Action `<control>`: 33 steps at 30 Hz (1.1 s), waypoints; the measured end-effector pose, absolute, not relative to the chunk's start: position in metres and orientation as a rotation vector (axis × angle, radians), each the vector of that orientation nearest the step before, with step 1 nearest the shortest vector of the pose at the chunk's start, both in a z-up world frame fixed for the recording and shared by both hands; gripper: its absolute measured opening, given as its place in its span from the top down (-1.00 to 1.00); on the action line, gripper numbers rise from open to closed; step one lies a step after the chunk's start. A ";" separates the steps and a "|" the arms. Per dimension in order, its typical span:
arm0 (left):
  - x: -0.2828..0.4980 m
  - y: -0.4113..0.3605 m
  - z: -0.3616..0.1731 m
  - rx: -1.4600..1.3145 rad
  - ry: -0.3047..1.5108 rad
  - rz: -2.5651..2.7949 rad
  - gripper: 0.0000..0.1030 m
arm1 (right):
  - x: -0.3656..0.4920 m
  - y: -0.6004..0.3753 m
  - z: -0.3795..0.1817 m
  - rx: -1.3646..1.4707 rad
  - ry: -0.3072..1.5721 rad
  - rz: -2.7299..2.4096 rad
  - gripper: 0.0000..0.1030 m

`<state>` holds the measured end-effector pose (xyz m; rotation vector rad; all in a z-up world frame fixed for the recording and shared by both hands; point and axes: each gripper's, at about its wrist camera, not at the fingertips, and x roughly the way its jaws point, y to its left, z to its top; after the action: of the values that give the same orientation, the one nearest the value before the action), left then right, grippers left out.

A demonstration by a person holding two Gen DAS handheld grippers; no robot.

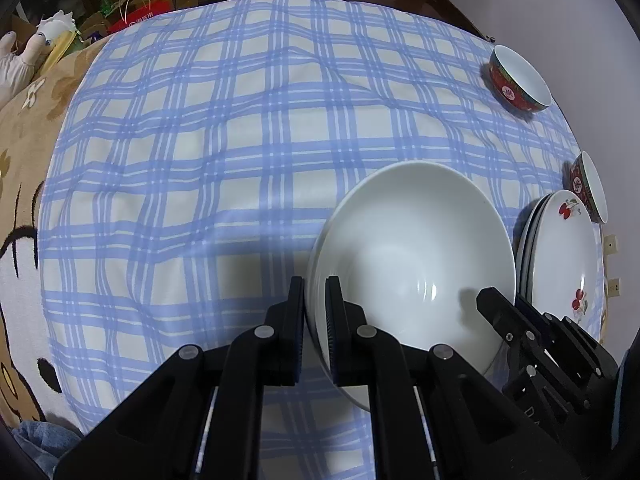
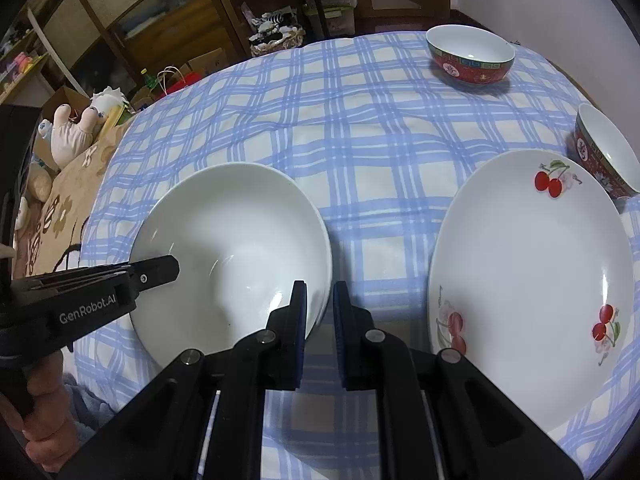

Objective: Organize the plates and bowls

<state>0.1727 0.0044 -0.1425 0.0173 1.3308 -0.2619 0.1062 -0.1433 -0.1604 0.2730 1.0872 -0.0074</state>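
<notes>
1. The white bowl's (image 1: pixel 416 240) left rim is clamped by the left tongs (image 1: pixel 316 300).
2. Its right rim is clamped by the right tongs (image 2: pixel 320 304).
3. The bowl is seen on the checked counter (image 1: pixel 240 120), just beside stacked cherry plates (image 2: pixel 528 264).
4. Two red bowls (image 2: pixel 470 56) are noted beyond.

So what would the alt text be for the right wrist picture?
The right gripper clamps the near rim of a white bowl on a blue checked tablecloth, while the left gripper holds its opposite rim. A cherry-patterned plate and two red bowls sit nearby.
</notes>
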 end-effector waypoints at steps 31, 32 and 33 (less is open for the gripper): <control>0.155 -0.027 -0.063 0.165 1.082 -0.278 -0.71 | 0.081 -0.246 -0.078 0.274 0.848 -0.214 -1.00; 0.155 -0.031 -0.059 0.188 1.064 -0.270 -0.71 | 0.079 -0.253 -0.071 0.272 0.816 -0.228 -1.00; 0.155 -0.036 -0.055 0.199 1.045 -0.270 -0.71 | 0.077 -0.260 -0.063 0.267 0.795 -0.242 -1.00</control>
<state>0.1550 -0.0355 -0.0551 0.1986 1.0454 -0.2697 0.0772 -0.2602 -0.0634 0.2670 0.7950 -0.2422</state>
